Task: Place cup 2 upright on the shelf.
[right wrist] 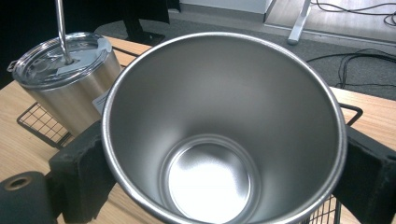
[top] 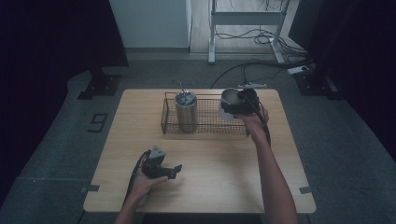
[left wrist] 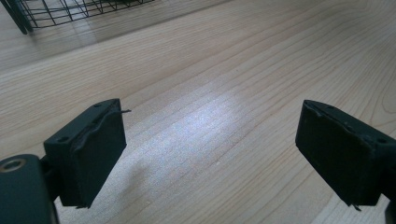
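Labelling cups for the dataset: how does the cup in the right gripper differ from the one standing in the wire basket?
The held cup is open-topped and empty; the basket cup has a clear lid with a straw through it. The held cup is clamped between the right gripper pads at the basket's right end; the basket cup stands free at its left end. Both are brushed steel and upright.

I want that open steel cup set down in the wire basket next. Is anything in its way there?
Nothing visible blocks it. The right claw grips the open cup at the wire basket's right end; the lidded tumbler stands apart toward the left end, and the mesh between looks bare.
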